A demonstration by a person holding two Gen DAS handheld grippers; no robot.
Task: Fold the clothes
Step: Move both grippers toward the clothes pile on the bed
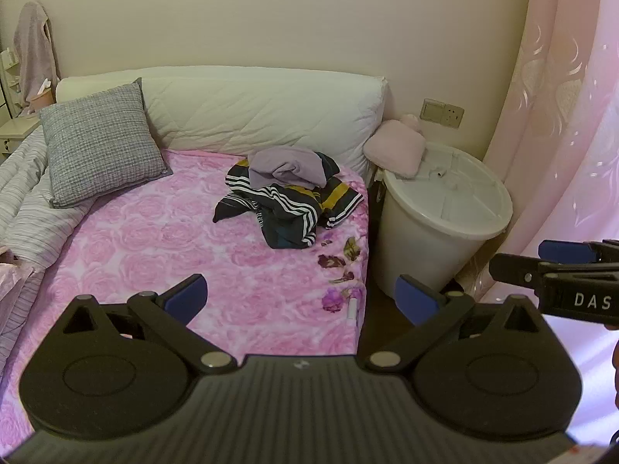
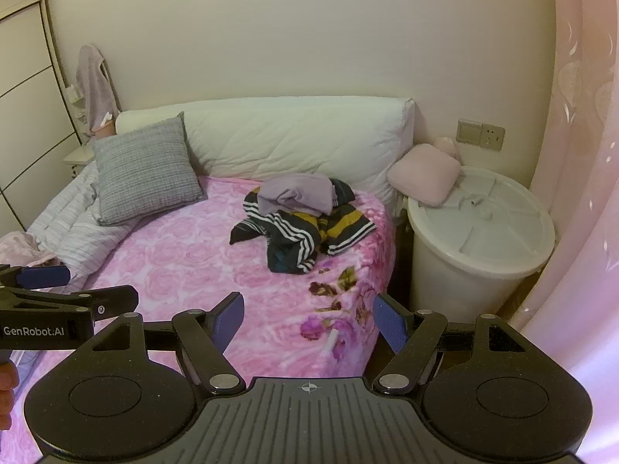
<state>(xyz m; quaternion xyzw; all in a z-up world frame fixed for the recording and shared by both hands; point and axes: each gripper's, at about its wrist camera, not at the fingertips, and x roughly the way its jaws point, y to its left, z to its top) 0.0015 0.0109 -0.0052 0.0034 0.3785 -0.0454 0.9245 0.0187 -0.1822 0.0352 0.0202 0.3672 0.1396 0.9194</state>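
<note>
Clothes still unfolded: crumpled heap of dark striped garment (image 1: 288, 208) with mauve cloth (image 1: 286, 166) on top, lying on pink rose-print bedspread (image 1: 162, 239) at about 1 o'clock from both claws. No fold begun, nothing gripped. Left gripper (image 1: 300, 297) spread wide and empty; right gripper (image 2: 307, 319) likewise wide, well short of heap. Everything left to do.

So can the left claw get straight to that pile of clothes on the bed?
Probably yes: the left claw is open, holds nothing, and only bare pink blanket lies before the clothes pile.
</note>
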